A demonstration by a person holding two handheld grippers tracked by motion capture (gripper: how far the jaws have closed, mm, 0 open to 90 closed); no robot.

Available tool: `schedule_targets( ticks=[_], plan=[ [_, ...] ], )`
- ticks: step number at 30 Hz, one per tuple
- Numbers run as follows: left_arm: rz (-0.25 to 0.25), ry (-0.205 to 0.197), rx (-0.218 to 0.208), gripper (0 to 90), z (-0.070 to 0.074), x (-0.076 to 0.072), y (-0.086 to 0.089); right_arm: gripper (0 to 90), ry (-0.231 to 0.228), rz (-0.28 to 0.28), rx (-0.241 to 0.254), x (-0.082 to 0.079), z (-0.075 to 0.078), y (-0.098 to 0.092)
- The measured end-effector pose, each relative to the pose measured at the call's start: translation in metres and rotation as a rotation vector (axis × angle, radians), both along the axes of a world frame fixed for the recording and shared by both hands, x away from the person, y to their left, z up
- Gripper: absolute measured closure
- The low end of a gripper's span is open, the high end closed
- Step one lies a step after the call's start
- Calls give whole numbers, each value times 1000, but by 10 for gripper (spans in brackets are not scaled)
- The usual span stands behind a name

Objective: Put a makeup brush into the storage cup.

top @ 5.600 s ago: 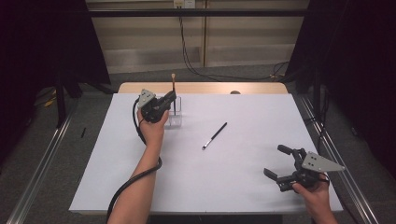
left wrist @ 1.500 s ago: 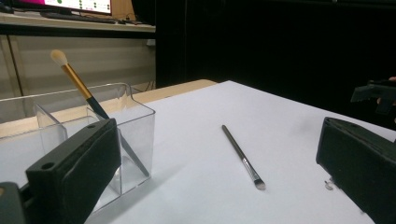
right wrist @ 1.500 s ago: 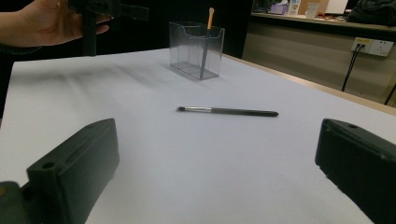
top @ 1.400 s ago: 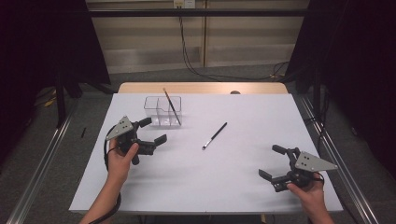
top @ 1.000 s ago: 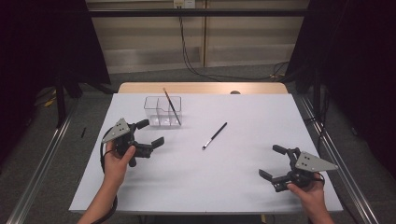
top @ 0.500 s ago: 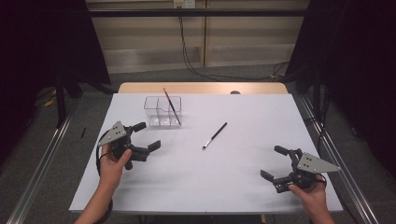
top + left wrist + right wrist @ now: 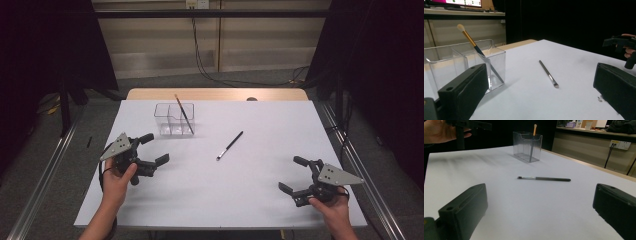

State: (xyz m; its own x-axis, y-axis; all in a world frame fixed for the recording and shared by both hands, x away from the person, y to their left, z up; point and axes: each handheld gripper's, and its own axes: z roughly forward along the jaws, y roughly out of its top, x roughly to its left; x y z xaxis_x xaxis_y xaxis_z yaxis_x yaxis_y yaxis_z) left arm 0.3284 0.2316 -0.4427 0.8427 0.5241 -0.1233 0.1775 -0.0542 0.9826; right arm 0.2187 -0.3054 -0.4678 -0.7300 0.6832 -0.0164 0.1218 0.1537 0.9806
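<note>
- Lying flat near the middle of the white table [image 7: 250,200], the black brush [image 7: 230,145] pointed its bristle end toward the person's side and its handle toward the far right; nothing touched it.
- Bare tabletop surrounded that brush on every side, with wide free room between it and each gripper.
- The left gripper [image 7: 150,150] was held above the table's left part, near the left edge, with its jaws spread wide and nothing between them.
- From the left gripper view, the black brush [image 7: 548,73] lay ahead between the two jaws, well apart from them.
- The clear box [image 7: 174,120] stood toward the far left of the table, just short of the wooden strip [image 7: 215,94] along the far edge.
- A gold-handled brush [image 7: 183,114] leaned tilted inside the box's right compartment, its pale tip rising above the rim.
- The right gripper [image 7: 294,175] was held low near the table's near right corner, close to both the right edge and the near edge, jaws wide apart and empty.
- In the right gripper view, the black brush [image 7: 544,179] lay crosswise ahead, with the clear box [image 7: 527,146] farther beyond it.
- Between the box and the black brush lay an open stretch of table.
</note>
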Motion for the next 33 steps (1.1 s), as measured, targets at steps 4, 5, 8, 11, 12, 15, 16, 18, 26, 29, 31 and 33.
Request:
schedule_targets(
  ticks=[4,5,8,11,12,15,16,18,26,29,31,33],
  plan=[
    [4,-2,8,0,0,-3,5,0,0,3,-2,1,0,0],
    [6,-3,14,0,0,-4,6,0,-1,4,-1,1,0,1],
    [6,-4,8,0,-1,-6,9,0,0,4,0,2,0,2],
    [10,-3,15,0,-2,-9,12,0,-1,7,-2,2,0,2],
    [13,-3,15,0,-2,-9,13,0,-1,6,-1,2,0,2],
    [15,-2,20,0,-3,-11,15,0,-1,6,-2,2,0,2],
    [14,-3,26,0,-3,-11,16,0,-1,7,-1,2,0,2],
    [18,-1,25,0,-4,-12,17,0,-1,8,1,2,0,2],
    [19,1,54,0,-6,-16,23,0,-1,8,-1,2,0,3],
    [23,2,63,0,-7,-19,26,0,0,9,1,3,0,2],
    [25,1,64,0,-7,-21,29,0,1,8,1,2,0,3],
    [31,1,63,0,-7,-23,31,0,1,8,1,2,0,3]
  ],
)
